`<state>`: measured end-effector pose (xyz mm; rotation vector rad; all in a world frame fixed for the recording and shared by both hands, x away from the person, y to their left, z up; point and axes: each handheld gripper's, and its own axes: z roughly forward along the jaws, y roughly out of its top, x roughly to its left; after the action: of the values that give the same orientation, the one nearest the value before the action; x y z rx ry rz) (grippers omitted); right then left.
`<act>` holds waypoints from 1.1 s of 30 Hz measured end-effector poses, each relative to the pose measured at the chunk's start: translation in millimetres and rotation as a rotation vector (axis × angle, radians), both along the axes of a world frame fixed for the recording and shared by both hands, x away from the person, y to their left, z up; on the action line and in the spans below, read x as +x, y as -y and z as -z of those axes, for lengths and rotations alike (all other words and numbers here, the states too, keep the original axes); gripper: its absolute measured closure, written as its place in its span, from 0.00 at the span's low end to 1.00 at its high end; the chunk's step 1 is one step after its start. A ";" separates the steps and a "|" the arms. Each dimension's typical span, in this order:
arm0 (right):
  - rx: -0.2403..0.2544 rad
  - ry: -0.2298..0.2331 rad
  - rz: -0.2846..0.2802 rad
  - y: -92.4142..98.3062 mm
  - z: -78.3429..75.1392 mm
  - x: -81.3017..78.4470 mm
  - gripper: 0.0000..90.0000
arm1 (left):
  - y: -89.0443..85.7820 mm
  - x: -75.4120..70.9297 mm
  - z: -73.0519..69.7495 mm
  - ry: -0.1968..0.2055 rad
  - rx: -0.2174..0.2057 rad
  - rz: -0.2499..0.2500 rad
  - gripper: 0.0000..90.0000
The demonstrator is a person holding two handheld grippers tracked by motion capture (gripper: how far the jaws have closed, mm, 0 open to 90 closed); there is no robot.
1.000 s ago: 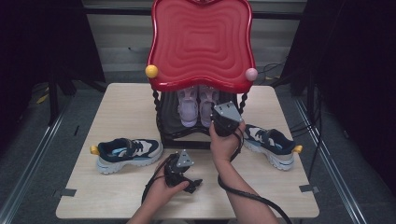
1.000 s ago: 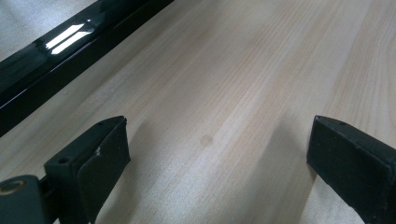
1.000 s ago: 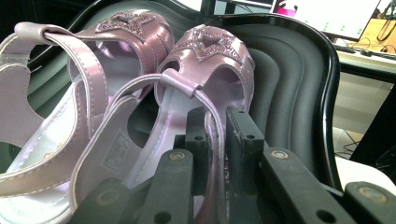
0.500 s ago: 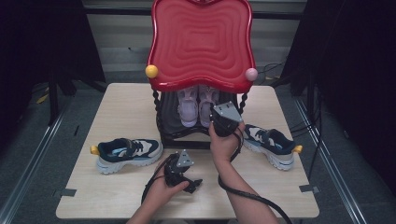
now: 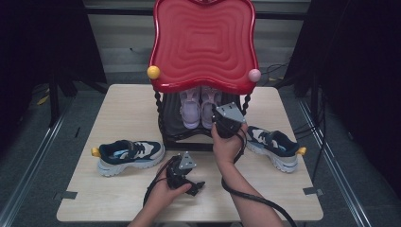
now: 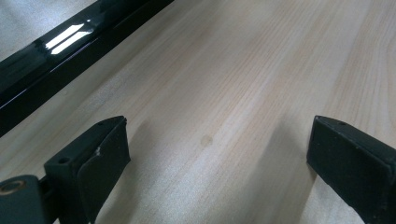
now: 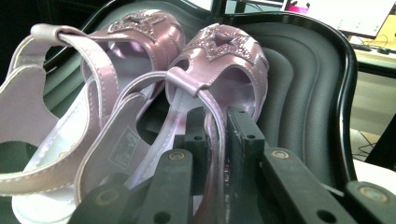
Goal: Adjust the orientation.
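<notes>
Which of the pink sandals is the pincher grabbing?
The right gripper pinches the strap of the right-hand pink sandal; the other pink sandal beside it lies untouched.

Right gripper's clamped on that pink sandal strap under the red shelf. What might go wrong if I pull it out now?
The right gripper pinches only the thin strap of the right sandal, so it may slip or swing. The left sandal lies against it and could be dragged along. The red top hangs low overhead; lifting may knock it.

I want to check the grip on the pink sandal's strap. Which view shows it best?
The right gripper view: the right gripper pinches the pink sandal by its strap, close up. The high view shows the sandals small under the red shelf; the left gripper view shows bare table.
</notes>
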<state>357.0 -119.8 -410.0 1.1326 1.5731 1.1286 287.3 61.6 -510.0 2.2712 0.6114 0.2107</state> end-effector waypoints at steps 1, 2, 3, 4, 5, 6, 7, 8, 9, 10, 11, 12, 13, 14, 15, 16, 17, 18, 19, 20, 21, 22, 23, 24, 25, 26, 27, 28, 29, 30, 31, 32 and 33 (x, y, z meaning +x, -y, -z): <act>-0.001 -0.002 -0.003 0.6 0.0 0.2 0.87 | 0.0 0.0 0.0 0.000 0.000 0.000 0.06; -0.001 -0.003 -0.003 1.8 -0.6 -0.2 0.86 | 0.0 0.0 0.0 0.000 0.000 0.000 0.06; 0.000 -0.008 -0.005 2.7 -0.8 0.0 0.85 | 0.0 0.0 0.0 0.000 0.000 0.000 0.06; 0.002 -0.008 -0.009 3.4 -0.8 0.2 0.84 | 0.0 0.0 0.0 0.000 0.000 0.000 0.06; -0.006 -0.007 -0.009 4.0 -1.0 -0.5 0.84 | 0.0 0.0 0.0 0.000 0.000 0.000 0.06; -0.015 -0.008 -0.006 4.2 -1.0 -1.0 0.83 | 0.0 0.1 0.0 0.000 0.001 0.000 0.06; -0.015 -0.010 -0.009 4.4 -1.0 -1.6 0.82 | 0.0 0.1 0.0 0.000 0.000 0.000 0.06; -0.017 -0.012 -0.013 4.6 -1.2 -2.1 0.81 | 0.1 0.1 0.0 0.000 0.000 0.000 0.06; -0.021 -0.010 -0.011 4.9 -1.9 -3.3 0.79 | 0.1 0.1 0.0 0.001 0.000 0.000 0.06; -0.021 -0.012 -0.015 5.0 -2.7 -3.9 0.78 | 0.1 0.1 0.0 0.000 -0.001 0.000 0.06; -0.026 -0.016 -0.018 5.2 -3.5 -4.2 0.77 | 0.1 0.2 0.0 0.002 0.001 0.001 0.06; -0.031 -0.016 -0.026 5.9 -5.1 -5.2 0.76 | 0.0 0.2 0.0 0.001 0.001 0.002 0.06; -0.031 -0.016 -0.026 5.9 -5.1 -5.2 0.76 | 0.1 0.2 0.0 0.002 0.001 0.001 0.06; -0.029 -0.018 -0.036 6.4 -6.1 -6.5 0.73 | 0.1 0.2 0.0 0.002 0.001 0.001 0.06; -0.029 -0.018 -0.036 6.4 -6.1 -6.5 0.73 | 0.1 0.2 0.0 0.001 0.001 0.001 0.06; -0.035 -0.021 -0.039 6.4 -6.7 -7.2 0.72 | 0.1 0.2 0.0 0.001 0.000 0.002 0.06; -0.036 -0.028 -0.052 6.4 -7.9 -8.8 0.71 | 0.1 0.2 0.0 0.000 0.000 0.002 0.06; -0.036 -0.028 -0.052 6.4 -7.9 -8.8 0.71 | 0.1 0.2 0.0 0.000 0.000 0.002 0.06; -0.033 -0.030 -0.052 7.0 -8.7 -9.8 0.69 | 0.2 0.3 0.0 0.001 0.000 0.002 0.06; -0.025 -0.042 -0.068 7.0 -9.7 -11.5 0.67 | 0.4 0.4 0.0 0.000 -0.001 0.004 0.06; -0.025 -0.042 -0.068 7.0 -9.7 -11.5 0.67 | 0.4 0.4 0.0 0.000 -0.001 0.004 0.06; -0.029 -0.044 -0.070 6.8 -9.9 -12.6 0.66 | 0.5 0.4 0.1 0.000 -0.001 0.003 0.06; -0.028 -0.048 -0.078 6.4 -10.2 -13.6 0.65 | 0.5 0.4 0.1 0.000 -0.001 0.003 0.06; -0.038 -0.046 -0.088 6.4 -11.9 -15.7 0.63 | 0.6 0.4 0.2 0.000 -0.003 0.002 0.06; -0.038 -0.046 -0.088 6.4 -11.9 -15.7 0.63 | 0.6 0.4 0.2 0.000 -0.003 0.002 0.06; -0.044 -0.042 -0.089 7.0 -14.3 -17.6 0.61 | 0.7 0.4 0.2 -0.001 -0.003 0.002 0.06; -0.044 -0.042 -0.089 7.0 -14.3 -17.6 0.61 | 0.7 0.4 0.2 -0.001 -0.003 0.002 0.06; -0.041 -0.041 -0.093 7.4 -15.5 -18.3 0.59 | 0.6 0.4 0.0 0.002 -0.001 0.002 0.06; -0.035 -0.042 -0.096 7.9 -16.7 -19.3 0.58 | 0.6 0.4 0.1 0.002 -0.002 0.001 0.06; -0.034 -0.043 -0.105 8.9 -18.5 -21.3 0.57 | 0.6 0.5 0.1 0.002 -0.001 0.002 0.06; -0.034 -0.043 -0.105 8.9 -18.5 -21.3 0.57 | 0.6 0.5 0.1 0.002 -0.001 0.002 0.06; -0.031 -0.051 -0.114 9.4 -19.5 -23.2 0.54 | 0.6 0.4 0.1 0.002 -0.001 0.001 0.06; -0.031 -0.051 -0.114 9.4 -19.5 -23.2 0.54 | 0.6 0.4 0.1 0.002 -0.001 0.001 0.06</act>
<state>333.7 -129.2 -390.5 1.0698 1.7074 1.1537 287.8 61.0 -510.1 2.2698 0.6086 0.2120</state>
